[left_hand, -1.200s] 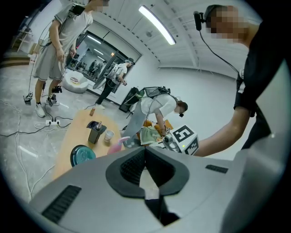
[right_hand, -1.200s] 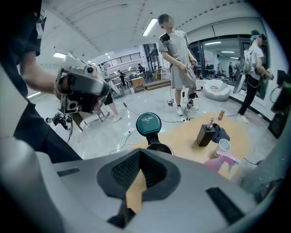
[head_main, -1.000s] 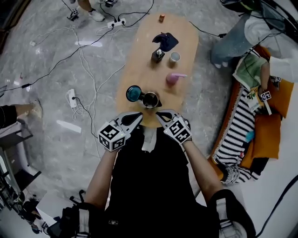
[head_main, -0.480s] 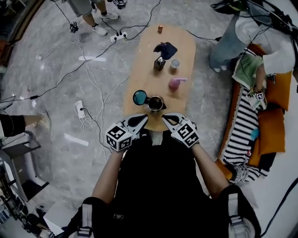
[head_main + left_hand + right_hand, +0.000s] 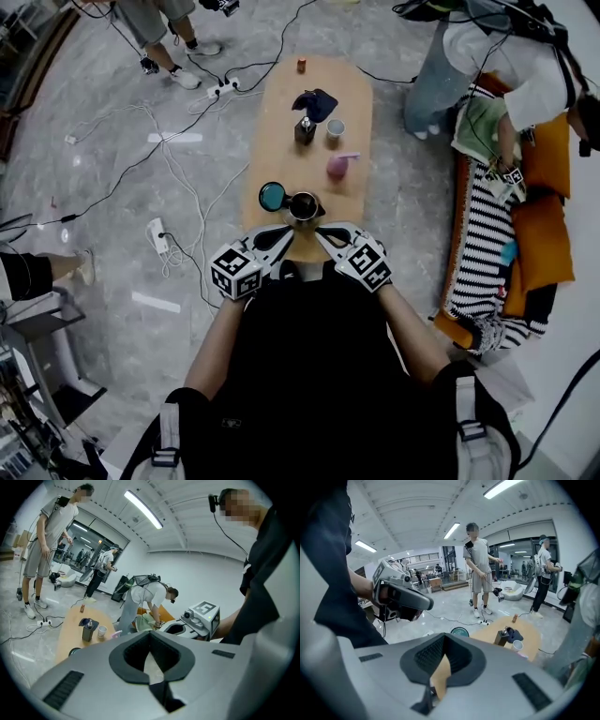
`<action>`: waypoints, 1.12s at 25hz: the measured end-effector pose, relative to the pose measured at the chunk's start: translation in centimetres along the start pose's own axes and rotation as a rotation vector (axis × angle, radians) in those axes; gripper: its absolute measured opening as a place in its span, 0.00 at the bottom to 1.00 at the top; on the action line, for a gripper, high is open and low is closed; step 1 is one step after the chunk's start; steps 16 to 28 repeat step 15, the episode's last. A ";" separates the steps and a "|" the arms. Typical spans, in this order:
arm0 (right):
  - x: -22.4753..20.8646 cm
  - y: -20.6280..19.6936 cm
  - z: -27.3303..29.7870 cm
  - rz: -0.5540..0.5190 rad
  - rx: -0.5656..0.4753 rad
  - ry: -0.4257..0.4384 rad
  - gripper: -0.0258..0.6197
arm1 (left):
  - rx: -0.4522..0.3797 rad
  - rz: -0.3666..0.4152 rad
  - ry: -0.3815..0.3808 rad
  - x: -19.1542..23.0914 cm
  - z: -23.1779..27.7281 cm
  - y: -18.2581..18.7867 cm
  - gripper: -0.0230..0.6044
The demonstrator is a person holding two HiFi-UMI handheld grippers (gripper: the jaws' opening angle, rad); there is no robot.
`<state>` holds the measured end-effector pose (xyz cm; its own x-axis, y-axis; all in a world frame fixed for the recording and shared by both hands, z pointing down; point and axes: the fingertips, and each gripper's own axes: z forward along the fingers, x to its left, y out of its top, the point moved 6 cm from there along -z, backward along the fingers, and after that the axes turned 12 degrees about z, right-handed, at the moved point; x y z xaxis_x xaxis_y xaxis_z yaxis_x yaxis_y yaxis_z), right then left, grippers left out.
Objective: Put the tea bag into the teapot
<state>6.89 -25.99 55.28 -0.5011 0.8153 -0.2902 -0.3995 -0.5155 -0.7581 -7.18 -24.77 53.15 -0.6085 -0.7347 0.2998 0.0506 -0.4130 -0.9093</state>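
Looking down, the head view shows the lidless teapot (image 5: 303,204) at the table's (image 5: 281,141) near end, mid-frame, its teal lid (image 5: 272,196) just left, with the left gripper (image 5: 278,235) and right gripper (image 5: 325,232) just below, while the left gripper view, then the right gripper view, shows jaws pressed together, holding nothing.

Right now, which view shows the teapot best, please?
The head view: the teapot stands open at the table's near end, seen from above. Neither gripper view shows it, their own grey bodies blocking it; the right one shows only the teal lid.
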 end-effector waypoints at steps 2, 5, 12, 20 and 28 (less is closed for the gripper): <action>0.6 0.1 0.0 0.002 -0.017 0.000 0.05 | 0.007 0.008 -0.013 -0.4 -0.2 -0.1 0.05; 1.2 0.1 0.1 0.014 -0.043 -0.009 0.05 | 0.020 0.019 -0.025 -0.4 -0.3 -0.5 0.05; 2.0 0.1 -0.1 0.008 -0.061 -0.031 0.05 | 0.028 0.027 -0.028 0.0 -0.6 -0.8 0.05; 2.2 0.3 -0.4 0.014 -0.070 -0.033 0.05 | 0.029 0.018 -0.031 -0.1 -0.9 -0.7 0.05; 2.2 0.3 -0.4 0.014 -0.070 -0.033 0.05 | 0.029 0.018 -0.031 -0.1 -0.9 -0.7 0.05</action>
